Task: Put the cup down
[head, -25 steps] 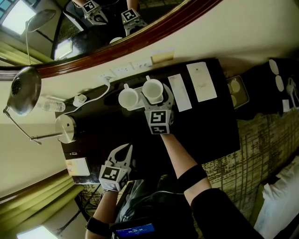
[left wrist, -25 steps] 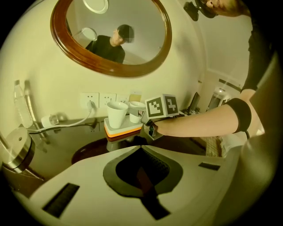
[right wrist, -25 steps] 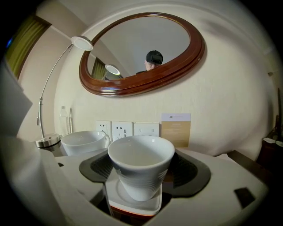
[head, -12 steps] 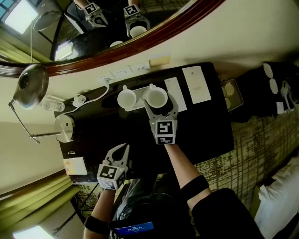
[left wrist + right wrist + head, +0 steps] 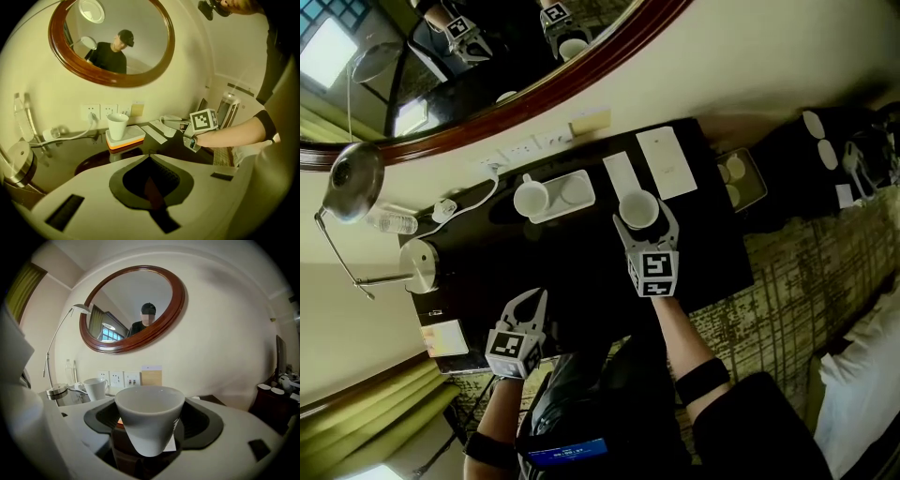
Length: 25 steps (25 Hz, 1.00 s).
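Observation:
A white handleless cup (image 5: 639, 208) sits upright between the jaws of my right gripper (image 5: 644, 221), held just above the dark desk (image 5: 581, 262), to the right of the white tray (image 5: 572, 190). In the right gripper view the cup (image 5: 150, 420) fills the gap and both pads press its sides. A second white cup (image 5: 530, 199) stands on the left end of the tray, and the right end is bare. My left gripper (image 5: 534, 300) hovers shut and empty at the desk's near edge. From it I see that second cup (image 5: 117, 125) on its tray.
Two paper cards (image 5: 667, 162) lie on the desk just behind the held cup. At the left stand a lamp base (image 5: 420, 264), a water bottle (image 5: 391, 222) and a plugged cable (image 5: 469, 197). A round mirror (image 5: 534, 84) hangs above. A dark side table (image 5: 825, 150) stands to the right.
My right gripper has carried the cup off the tray's right end, rightward and toward me over the desk. The left gripper has stayed where it was.

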Motion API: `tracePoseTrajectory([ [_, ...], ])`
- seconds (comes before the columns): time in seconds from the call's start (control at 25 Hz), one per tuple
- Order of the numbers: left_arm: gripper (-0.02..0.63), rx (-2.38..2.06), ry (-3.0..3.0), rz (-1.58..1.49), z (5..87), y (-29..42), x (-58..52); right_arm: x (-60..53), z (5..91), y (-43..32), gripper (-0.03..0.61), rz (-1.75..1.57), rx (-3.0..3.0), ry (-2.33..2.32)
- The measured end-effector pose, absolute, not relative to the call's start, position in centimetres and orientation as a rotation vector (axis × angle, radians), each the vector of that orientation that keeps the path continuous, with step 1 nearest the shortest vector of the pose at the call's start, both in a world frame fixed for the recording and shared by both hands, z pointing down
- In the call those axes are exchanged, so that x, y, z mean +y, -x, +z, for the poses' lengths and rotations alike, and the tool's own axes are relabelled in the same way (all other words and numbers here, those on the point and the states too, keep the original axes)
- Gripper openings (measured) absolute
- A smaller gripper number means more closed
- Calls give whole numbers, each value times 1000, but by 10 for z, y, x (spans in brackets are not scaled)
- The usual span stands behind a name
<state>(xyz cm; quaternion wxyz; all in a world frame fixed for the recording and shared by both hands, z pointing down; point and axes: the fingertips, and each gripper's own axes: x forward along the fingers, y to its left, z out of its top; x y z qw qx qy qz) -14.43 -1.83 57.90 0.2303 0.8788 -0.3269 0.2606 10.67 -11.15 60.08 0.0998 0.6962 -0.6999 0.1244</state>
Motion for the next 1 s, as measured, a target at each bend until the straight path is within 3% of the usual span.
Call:
tracePoseTrajectory([
  [0.36,0,-845,-2440,739,582,110,-7,-82,632,-148,410,420,-2053,-2037],
  [1.0,0,-807,-2475,763,578,88,-10,-55,675,-132,424,461,-2046,-1936],
])
